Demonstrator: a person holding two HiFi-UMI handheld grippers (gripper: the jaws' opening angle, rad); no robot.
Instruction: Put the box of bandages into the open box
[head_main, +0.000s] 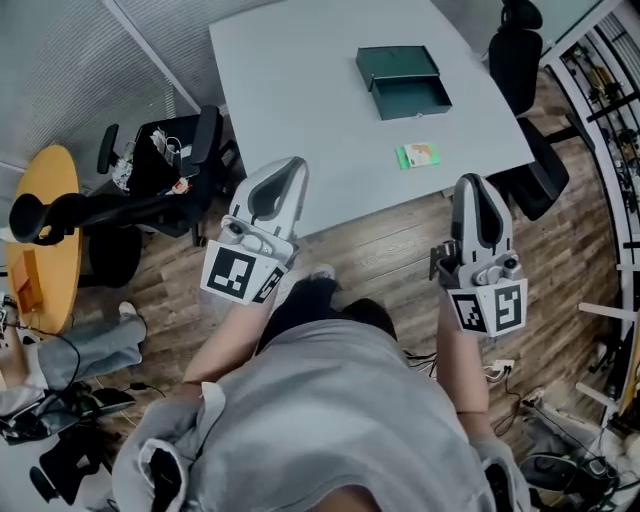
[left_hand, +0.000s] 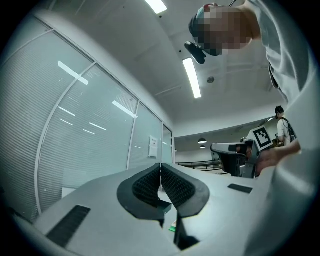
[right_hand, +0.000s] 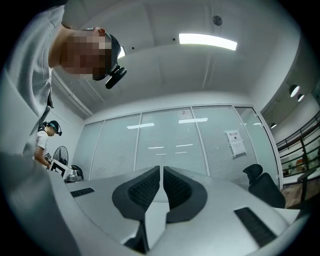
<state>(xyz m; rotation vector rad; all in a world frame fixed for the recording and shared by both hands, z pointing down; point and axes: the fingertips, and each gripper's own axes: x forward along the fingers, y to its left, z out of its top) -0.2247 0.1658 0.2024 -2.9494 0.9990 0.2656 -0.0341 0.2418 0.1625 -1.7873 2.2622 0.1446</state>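
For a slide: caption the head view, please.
Left gripper and right gripper, both shut and empty, held before the table where the bandage box lies near the open box.

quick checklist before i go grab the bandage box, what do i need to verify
1. Bandage box in sight, lying alone on the table: ok.
2. Open box open, with its tray looking empty: ok.
3. Left claw empty: ok, its jaws are together with nothing between them.
4. Right claw open enough to take the bandage box: not ok, its jaws are together.
5. Bare table between the bandage box and the open box: ok.
6. Bandage box closed and undamaged: cannot tell, it is too small in the head view.
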